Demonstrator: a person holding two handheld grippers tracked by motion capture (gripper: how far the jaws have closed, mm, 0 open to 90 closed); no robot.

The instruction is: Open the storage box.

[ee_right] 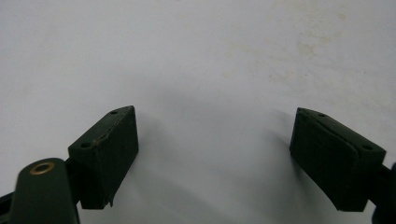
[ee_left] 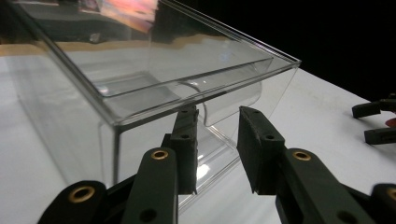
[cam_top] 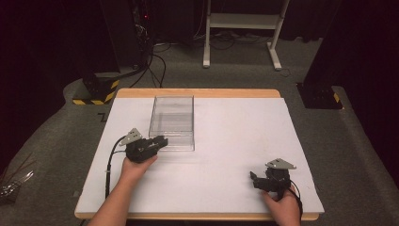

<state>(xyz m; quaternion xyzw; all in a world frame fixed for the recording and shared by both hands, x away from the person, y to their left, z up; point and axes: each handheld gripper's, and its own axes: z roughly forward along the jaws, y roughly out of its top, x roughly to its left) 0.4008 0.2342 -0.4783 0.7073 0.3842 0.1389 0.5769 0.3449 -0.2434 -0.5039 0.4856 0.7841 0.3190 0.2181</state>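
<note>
A clear plastic box (cam_top: 172,120) with nothing in it stands on the white table top (cam_top: 235,132), left of the middle. My left gripper (cam_top: 162,140) lies at the box's near left corner, pointing right along its near wall. In the left gripper view the box (ee_left: 140,79) looms close and my left gripper (ee_left: 217,114) stands open in front of the near wall, below a rounded notch; the pads press on nothing. My right gripper (cam_top: 254,179) rests near the table's front right edge. Over bare white surface my right gripper (ee_right: 215,112) stands wide open.
The table has a wooden rim (cam_top: 197,92) along the far side. On the grey carpet behind stand a white frame (cam_top: 242,28), a black base with yellow-black stripes (cam_top: 96,92) and loose cables (cam_top: 150,66). The other gripper's jaws (ee_left: 373,122) show far right.
</note>
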